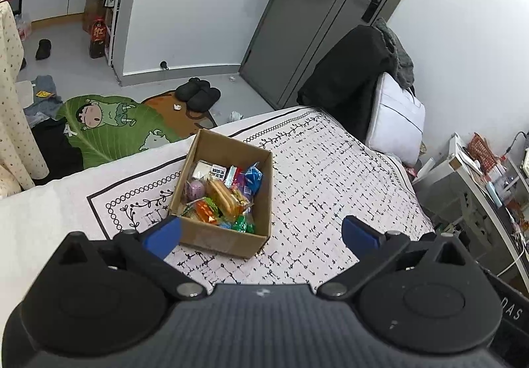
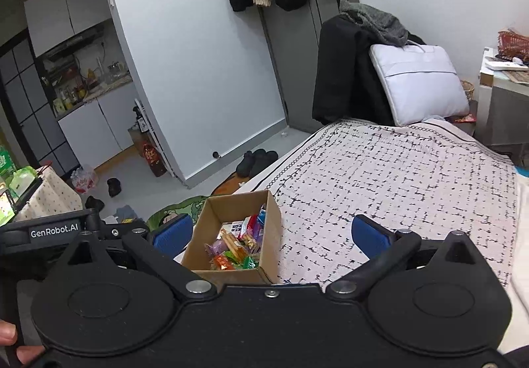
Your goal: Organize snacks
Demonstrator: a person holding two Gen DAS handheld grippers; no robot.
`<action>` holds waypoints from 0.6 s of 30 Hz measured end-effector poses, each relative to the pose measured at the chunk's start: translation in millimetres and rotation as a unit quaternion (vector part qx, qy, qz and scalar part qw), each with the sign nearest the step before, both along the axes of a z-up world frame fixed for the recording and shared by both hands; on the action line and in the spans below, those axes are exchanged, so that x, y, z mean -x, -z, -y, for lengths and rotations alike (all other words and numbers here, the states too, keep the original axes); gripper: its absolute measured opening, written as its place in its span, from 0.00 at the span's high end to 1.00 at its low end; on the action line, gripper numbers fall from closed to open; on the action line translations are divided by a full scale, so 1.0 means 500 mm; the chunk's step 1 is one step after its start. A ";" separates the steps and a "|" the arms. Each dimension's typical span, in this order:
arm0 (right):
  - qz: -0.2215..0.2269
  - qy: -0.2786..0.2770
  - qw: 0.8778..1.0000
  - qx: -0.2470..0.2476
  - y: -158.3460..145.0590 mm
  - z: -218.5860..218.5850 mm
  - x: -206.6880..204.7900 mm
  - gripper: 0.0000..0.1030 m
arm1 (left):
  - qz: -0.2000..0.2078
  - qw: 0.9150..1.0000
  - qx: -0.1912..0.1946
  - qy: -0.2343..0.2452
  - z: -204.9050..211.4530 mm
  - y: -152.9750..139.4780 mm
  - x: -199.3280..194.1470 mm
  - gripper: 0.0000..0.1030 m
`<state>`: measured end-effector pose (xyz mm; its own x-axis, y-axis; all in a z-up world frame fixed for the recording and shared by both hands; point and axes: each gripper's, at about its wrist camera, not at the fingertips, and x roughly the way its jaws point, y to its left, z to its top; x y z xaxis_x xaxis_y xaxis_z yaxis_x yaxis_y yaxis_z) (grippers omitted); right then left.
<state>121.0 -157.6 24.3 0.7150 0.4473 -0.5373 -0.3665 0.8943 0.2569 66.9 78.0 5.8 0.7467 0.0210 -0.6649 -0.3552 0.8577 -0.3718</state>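
The cardboard box [image 1: 228,192] of wrapped snacks [image 1: 224,196] is sitting on the bed [image 1: 330,176] ahead-left of both wide-open, empty tongs, left tongs [image 1: 261,232] and right tongs [image 2: 271,235] hovering about equally near, its long axis running away from them.

Right gripper [image 2: 271,232]: jaws spread wide, nothing between the blue pads [image 2: 367,232]. Cardboard box [image 2: 271,219] sits on the patterned bedspread [image 2: 396,176], near the bed's left edge, just ahead of the left pad. Box open-topped; contents are assorted wrapped snacks [image 2: 238,249] heaped inside. Beyond the bed: dark coat [image 2: 344,70] draped over a chair, white bag [image 2: 420,83] leaning beside it. Black slippers [image 2: 258,159] on the floor. Fingertips [image 2: 10,335] visible at lower left corner.
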 end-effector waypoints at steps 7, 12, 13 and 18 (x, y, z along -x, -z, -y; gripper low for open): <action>0.006 0.003 1.000 0.001 -0.011 0.026 0.039 0.00 | 0.000 1.000 -0.015 0.021 0.021 -0.011 0.036 0.00; -0.001 0.009 1.000 0.003 -0.010 0.042 0.062 0.00 | 0.003 0.999 -0.029 0.036 0.032 -0.021 0.062 0.00; -0.003 0.009 1.000 0.003 -0.009 0.046 0.067 0.00 | 0.004 0.999 -0.032 0.038 0.035 -0.022 0.066 0.00; -0.006 0.014 1.000 0.011 -0.007 0.063 0.089 0.00 | 0.006 0.998 -0.047 0.052 0.048 -0.029 0.085 0.00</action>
